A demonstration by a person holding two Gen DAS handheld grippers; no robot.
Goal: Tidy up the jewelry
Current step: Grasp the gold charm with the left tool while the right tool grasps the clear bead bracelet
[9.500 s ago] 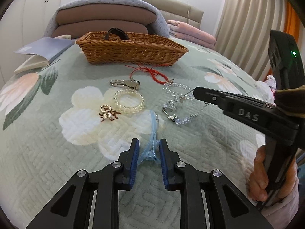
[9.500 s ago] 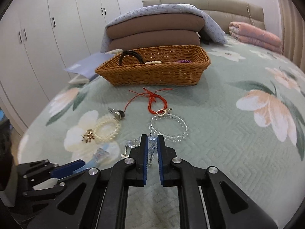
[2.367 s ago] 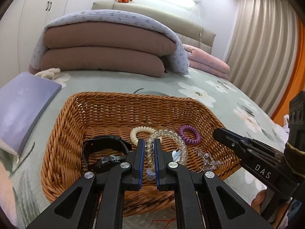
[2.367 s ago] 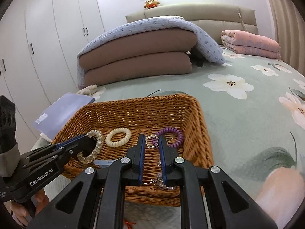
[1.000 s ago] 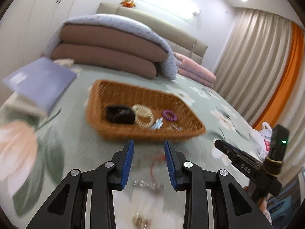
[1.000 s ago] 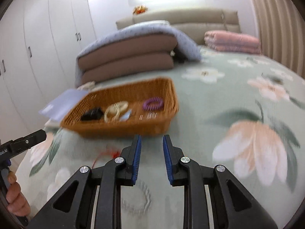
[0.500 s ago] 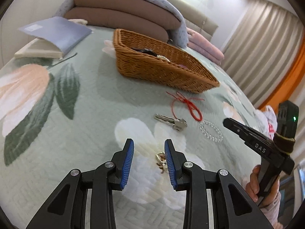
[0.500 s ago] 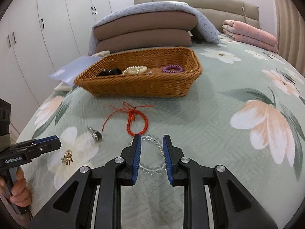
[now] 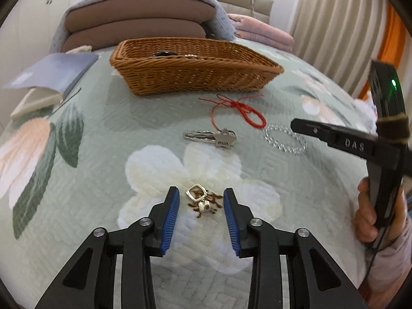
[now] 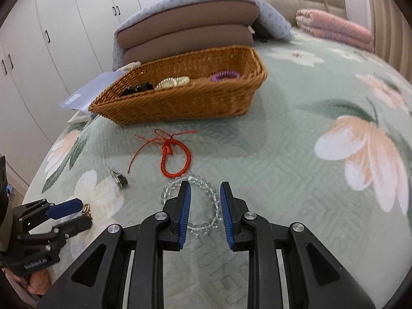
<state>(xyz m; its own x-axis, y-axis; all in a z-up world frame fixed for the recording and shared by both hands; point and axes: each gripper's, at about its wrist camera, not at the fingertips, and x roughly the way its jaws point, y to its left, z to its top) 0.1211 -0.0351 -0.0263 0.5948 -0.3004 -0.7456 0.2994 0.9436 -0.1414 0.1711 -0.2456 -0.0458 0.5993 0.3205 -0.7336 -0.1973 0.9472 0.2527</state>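
Both views bright, even, soft indoor light; no harsh glare. Soft shadow under the wicker basket (image 9: 195,74) on its near side, ahead of the left tongs (image 9: 201,209). Left view sharp. Right view slightly motion-blurred beyond the right tongs (image 10: 205,200), basket rim smeared. Heavy fisheye bend, black vignette in the corners, bed (image 10: 296,154) bulging like a dome.

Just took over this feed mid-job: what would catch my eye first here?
The wicker basket at the back of the floral bedspread, already holding hair ties. In front of it lie a red cord bracelet, a silver hair clip and a clear bead bracelet. Each gripper hovers open: the left gripper around a small gold charm, the right gripper over the bead bracelet.
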